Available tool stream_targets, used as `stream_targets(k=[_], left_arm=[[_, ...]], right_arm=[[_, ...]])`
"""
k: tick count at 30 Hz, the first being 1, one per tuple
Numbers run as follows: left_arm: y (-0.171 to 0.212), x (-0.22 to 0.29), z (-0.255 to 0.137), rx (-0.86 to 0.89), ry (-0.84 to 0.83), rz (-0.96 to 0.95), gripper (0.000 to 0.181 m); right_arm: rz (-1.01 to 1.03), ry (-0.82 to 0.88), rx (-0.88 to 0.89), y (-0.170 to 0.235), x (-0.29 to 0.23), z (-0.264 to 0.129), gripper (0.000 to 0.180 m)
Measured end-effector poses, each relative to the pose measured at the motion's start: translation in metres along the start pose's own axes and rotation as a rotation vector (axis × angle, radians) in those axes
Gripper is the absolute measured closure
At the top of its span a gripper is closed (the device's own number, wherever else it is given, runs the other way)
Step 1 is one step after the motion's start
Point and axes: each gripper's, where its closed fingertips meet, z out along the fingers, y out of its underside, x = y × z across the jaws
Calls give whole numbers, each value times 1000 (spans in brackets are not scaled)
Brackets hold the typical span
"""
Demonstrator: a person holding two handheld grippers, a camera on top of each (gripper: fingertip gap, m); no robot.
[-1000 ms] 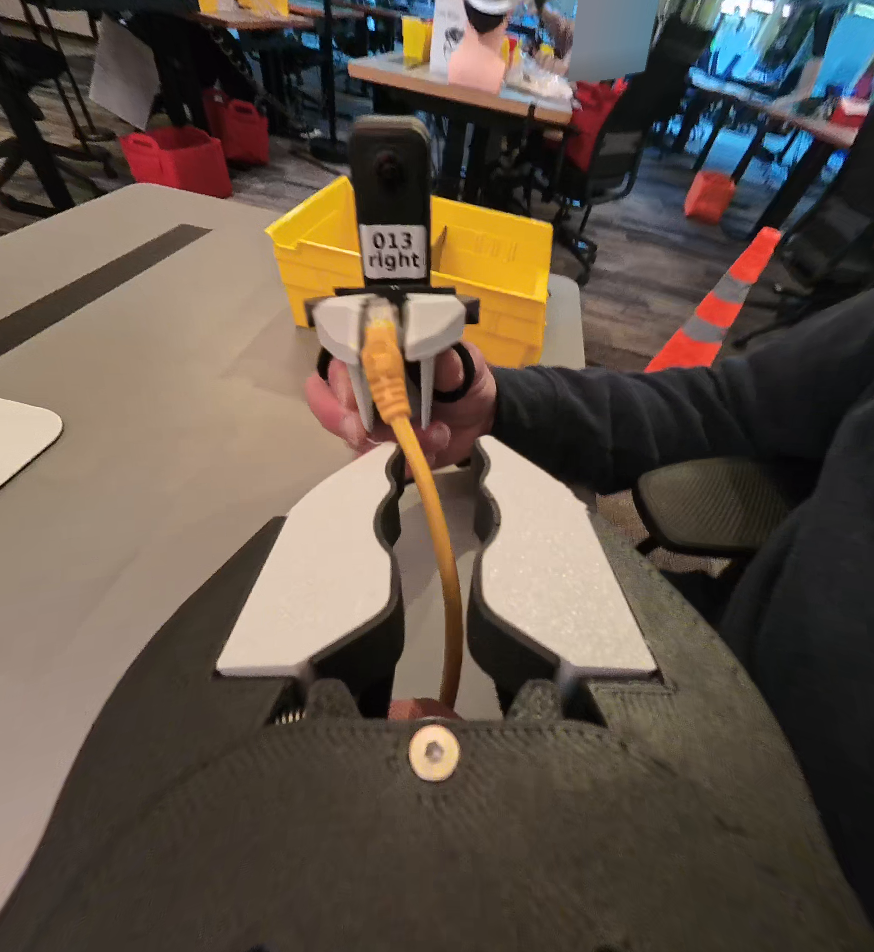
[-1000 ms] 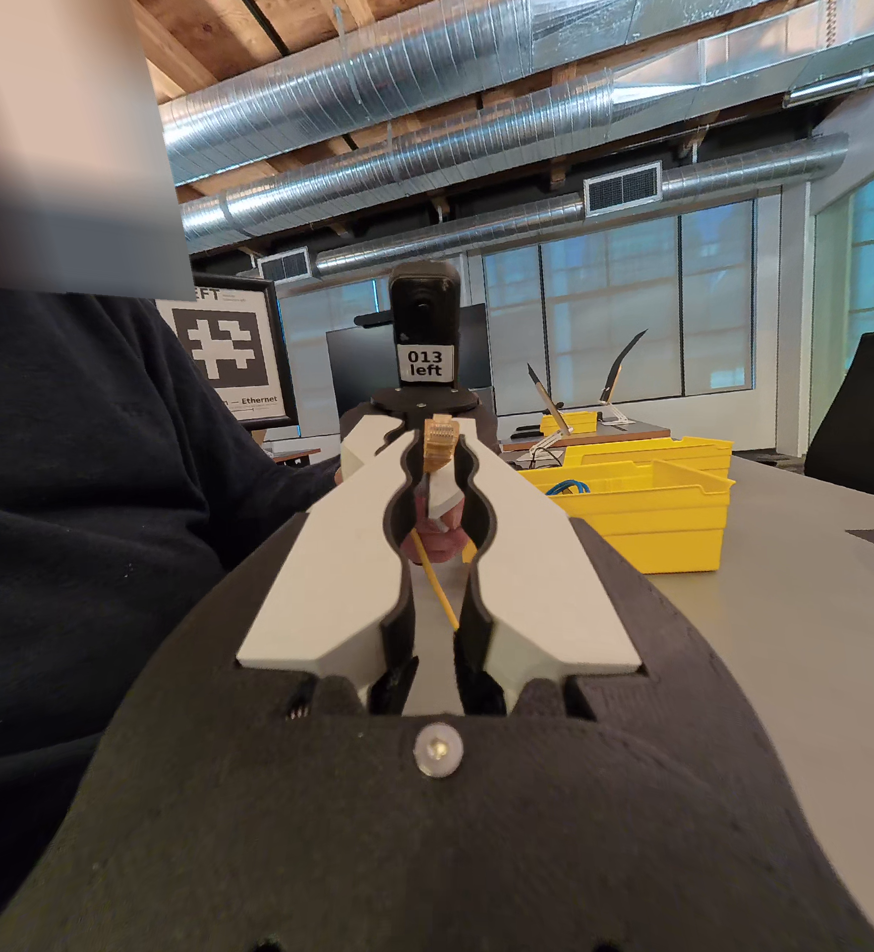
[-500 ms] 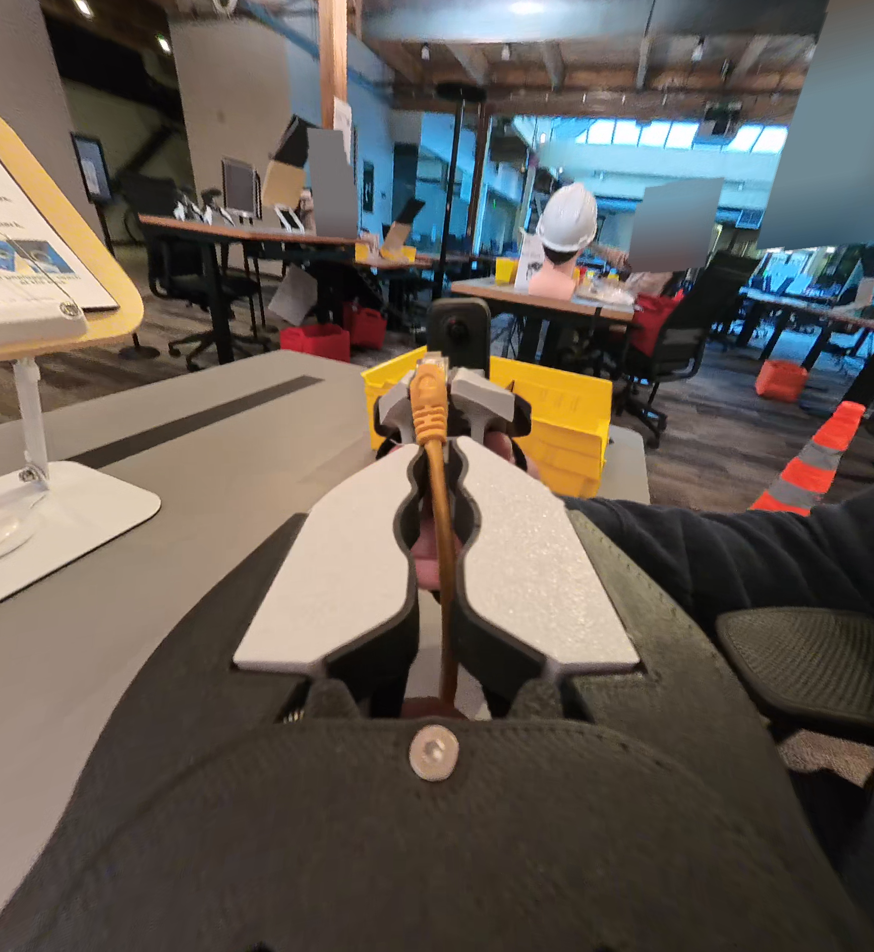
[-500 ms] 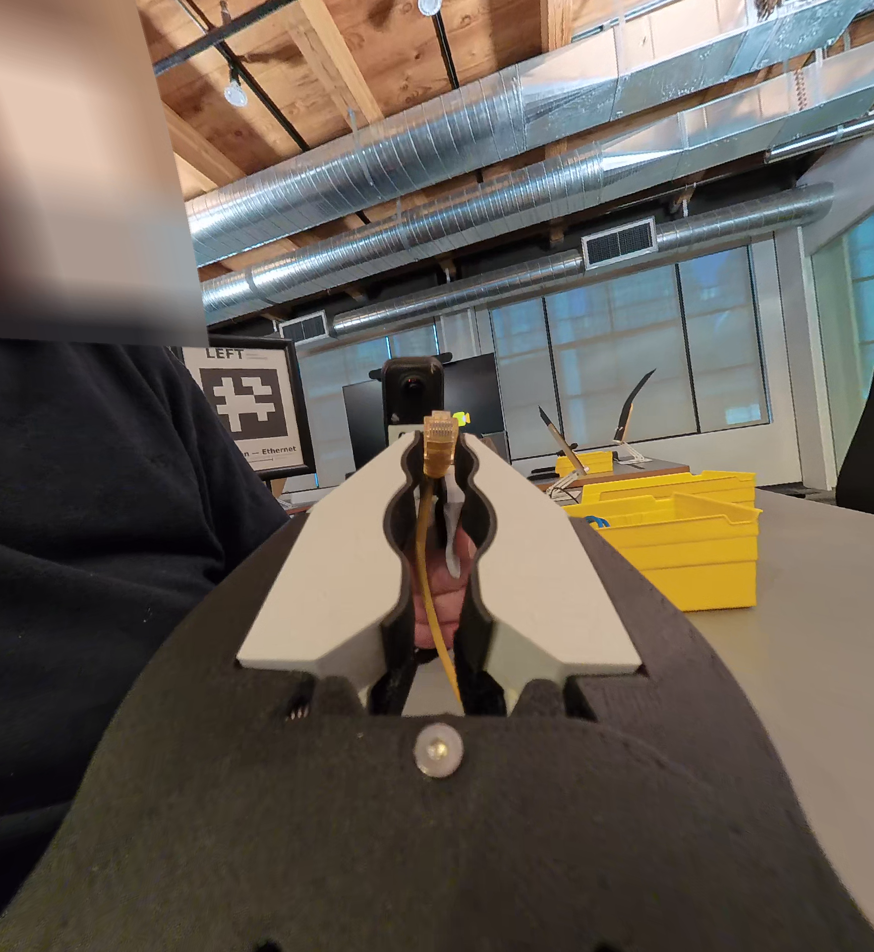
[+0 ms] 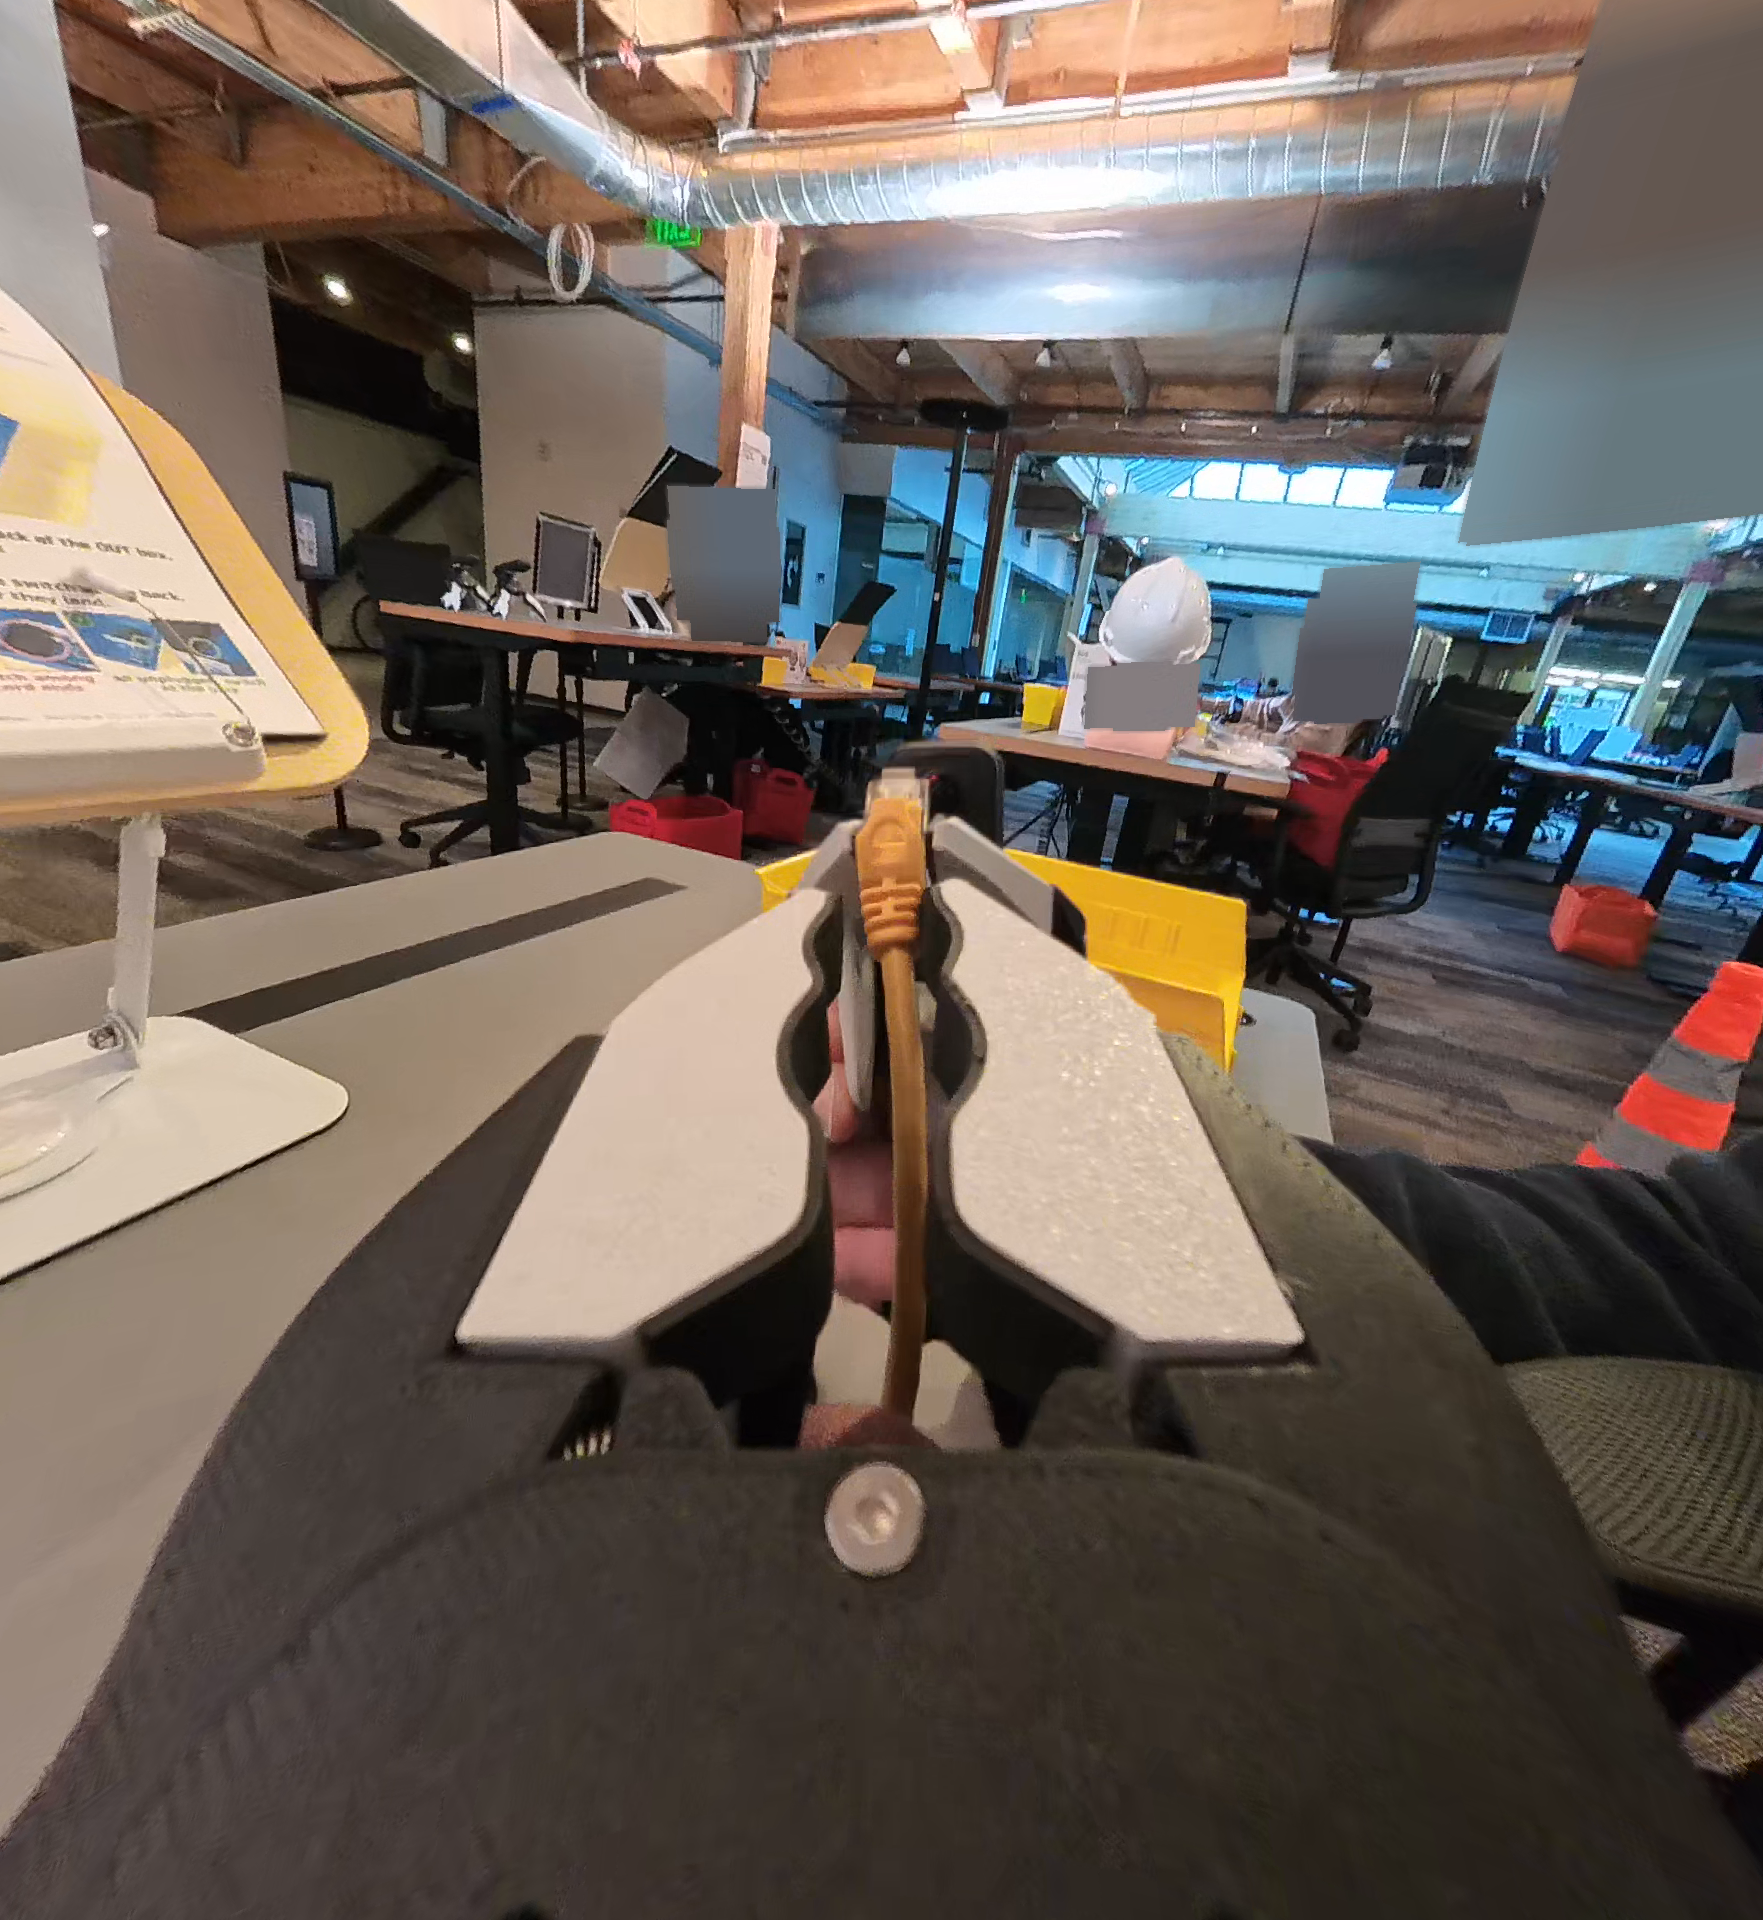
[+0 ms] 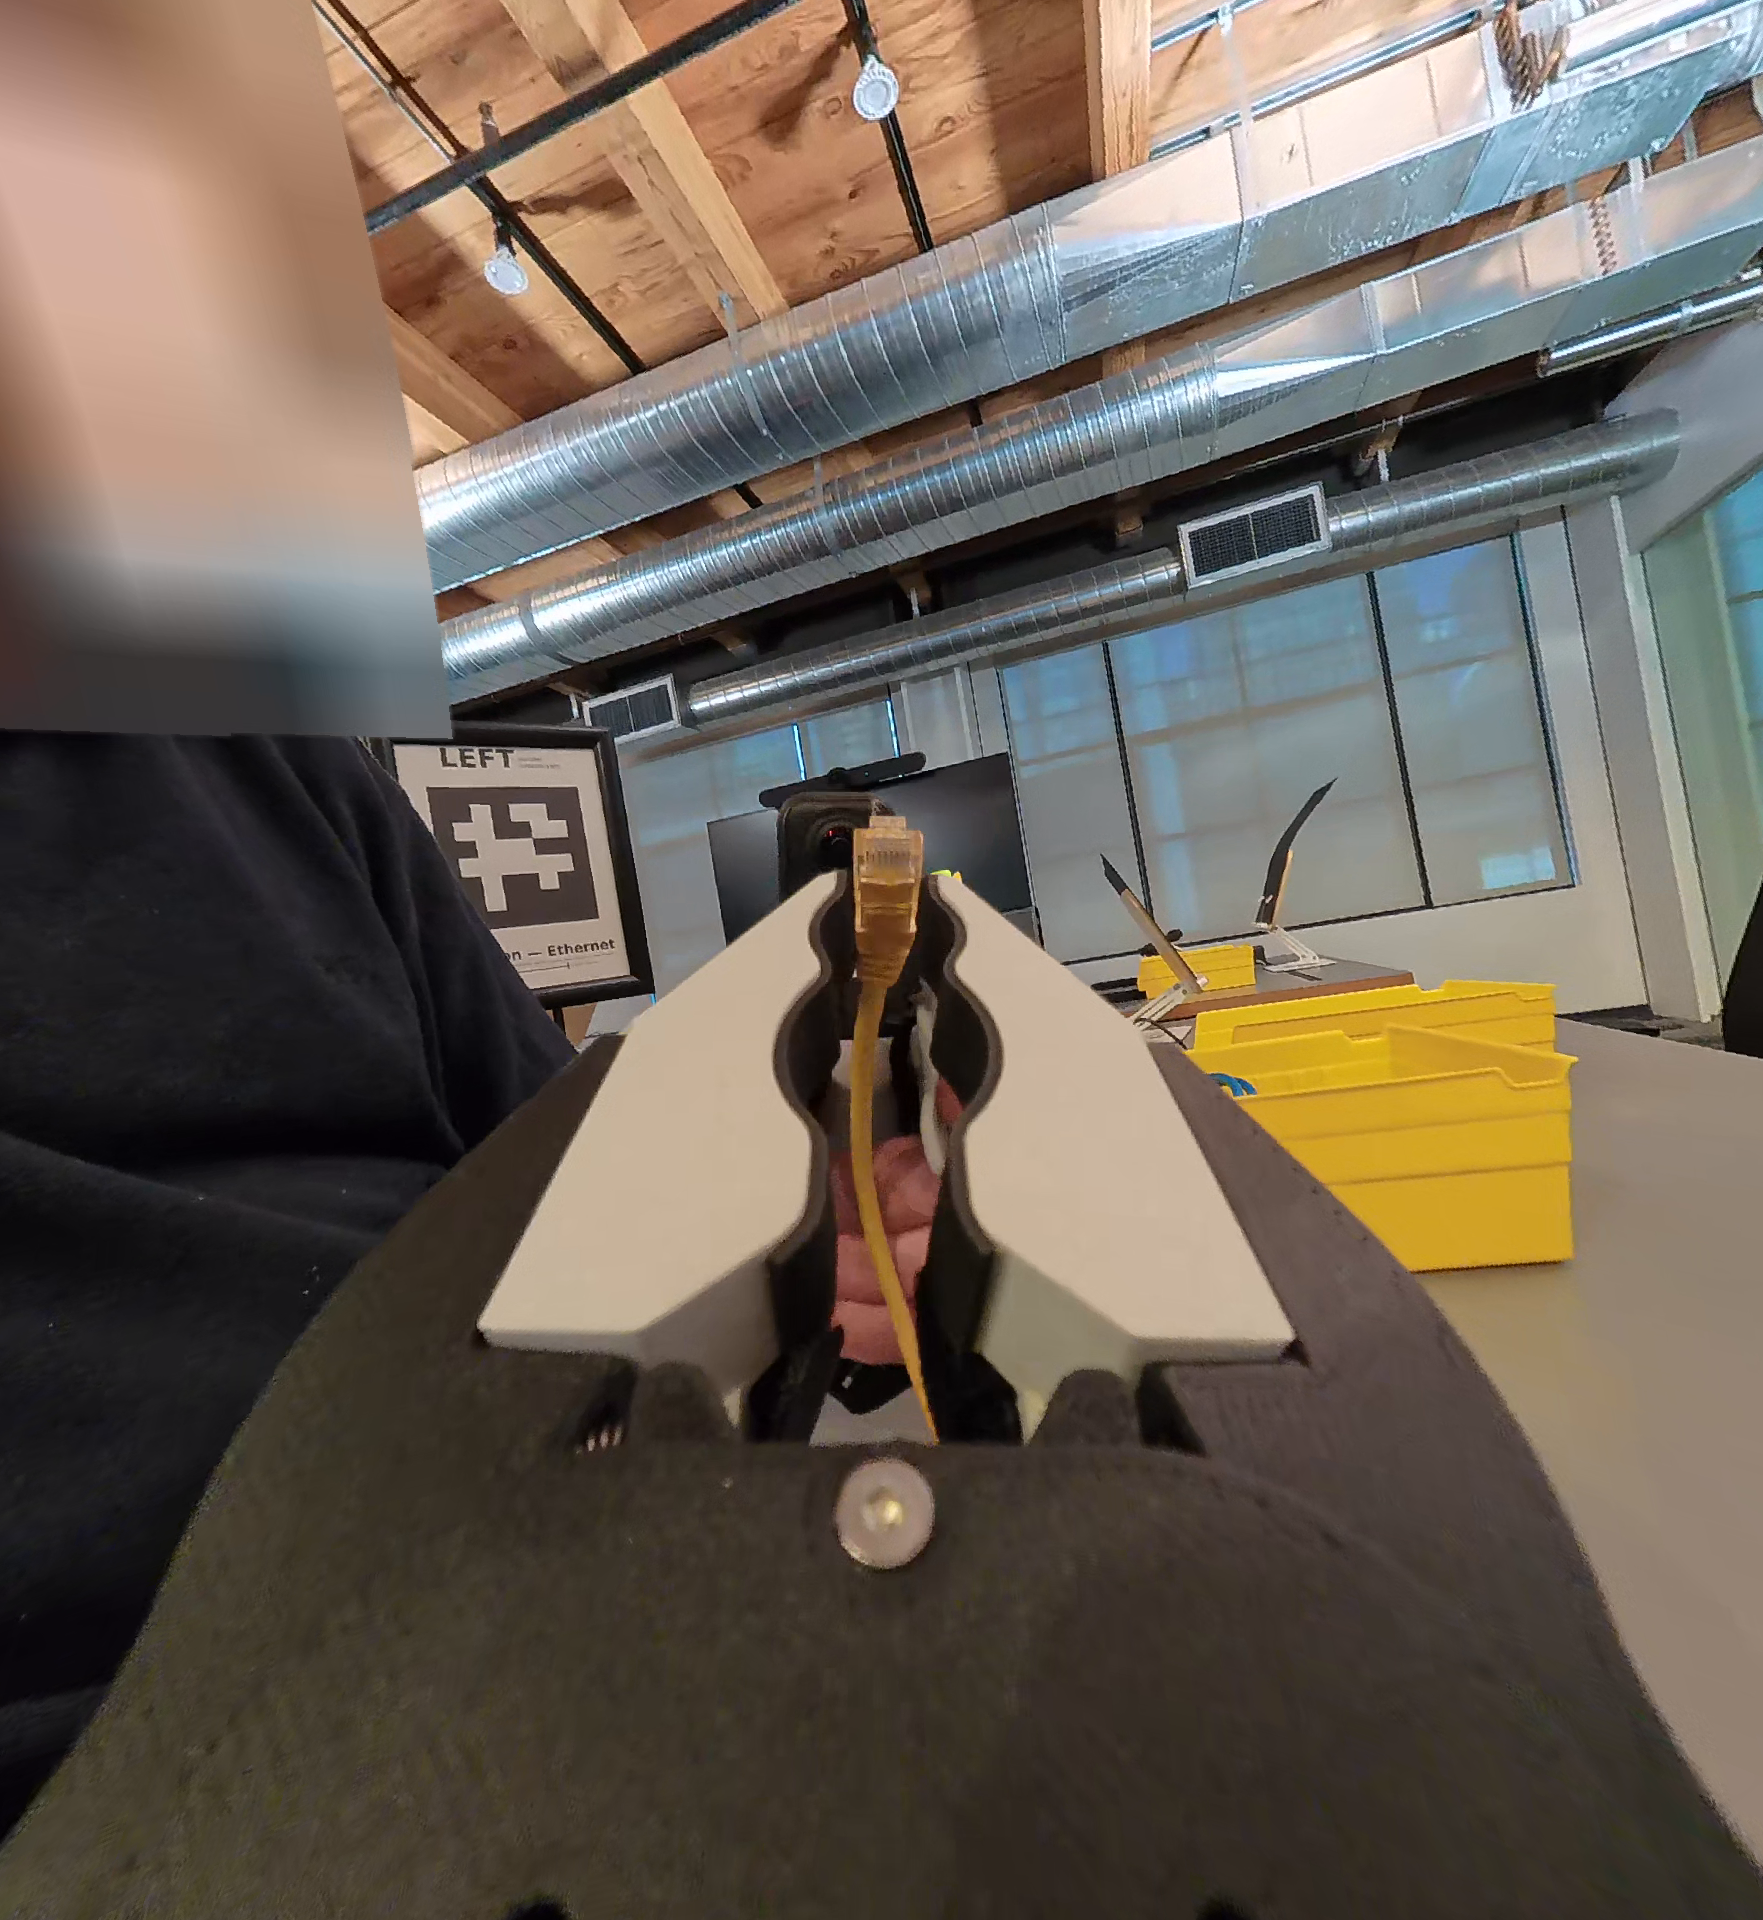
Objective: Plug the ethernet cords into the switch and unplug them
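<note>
Yellow ethernet cord ran between both grippers; the right gripper pinched its plug at twelve o'clock, and the left gripper closed around it too. No switch showed. Best practice, I judged: one firm grip, plug tip clear.

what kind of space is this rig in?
Likely an open-plan workshop or lab office: rows of desks with office chairs, exposed ceiling ducts, yellow parts bins, an orange traffic cone.

Bare grey table ahead, document stand blocking left, yellow bin beyond claws
</note>
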Motion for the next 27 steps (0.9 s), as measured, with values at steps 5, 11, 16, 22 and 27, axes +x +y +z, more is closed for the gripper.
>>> stream_targets(k=[5, 11, 16, 22, 27], left_arm=[[3, 2, 2, -19, 2, 0, 171], [8, -3, 0, -189, 11, 80, 171], [14, -4, -8, -427, 35, 229, 170], [16, -2, -15, -584, 72, 331, 171], [16, -4, -18, -644, 67, 401, 171]], right_arm=[[6, -2, 2, 1, 0, -1, 170], [-89, 67, -177, 7, 4, -5, 168], [-242, 132, -457, 16, 4, -6, 162], [-280, 127, -646, 28, 1, -7, 169], [-316, 151, -686, 22, 2, -6, 156]])
